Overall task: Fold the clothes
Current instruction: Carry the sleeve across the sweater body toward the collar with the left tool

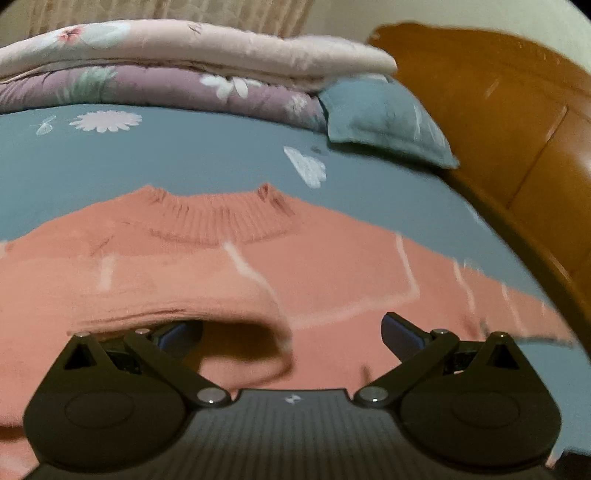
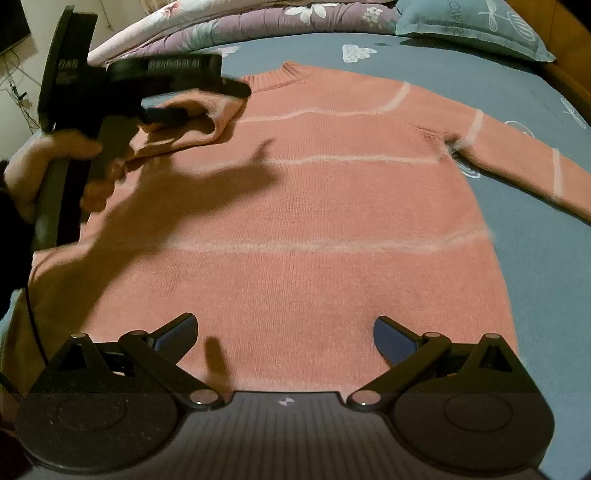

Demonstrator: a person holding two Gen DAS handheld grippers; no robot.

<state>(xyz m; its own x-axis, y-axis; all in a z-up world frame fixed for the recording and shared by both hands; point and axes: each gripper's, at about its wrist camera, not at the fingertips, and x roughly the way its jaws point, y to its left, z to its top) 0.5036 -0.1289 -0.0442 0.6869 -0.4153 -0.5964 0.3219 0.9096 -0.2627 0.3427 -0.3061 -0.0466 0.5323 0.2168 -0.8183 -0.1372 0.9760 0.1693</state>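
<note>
You had the pink sweater (image 2: pixel 303 206) spread flat on the blue bedsheet (image 2: pixel 443 62), collar toward the quilts (image 1: pixel 166 62). Your left gripper (image 1: pixel 291 332) had its fingers spread, the left sleeve (image 2: pixel 184 125) draped over one of them, apparently to lay it across the chest. Your right gripper (image 2: pixel 284 332) hovered released above the hem. The pillow (image 1: pixel 388 122) and wooden headboard (image 1: pixel 498 110) sat well clear; nothing blocked you.

"OWER" lettering on the blue pillow (image 2: pixel 472 27).
</note>
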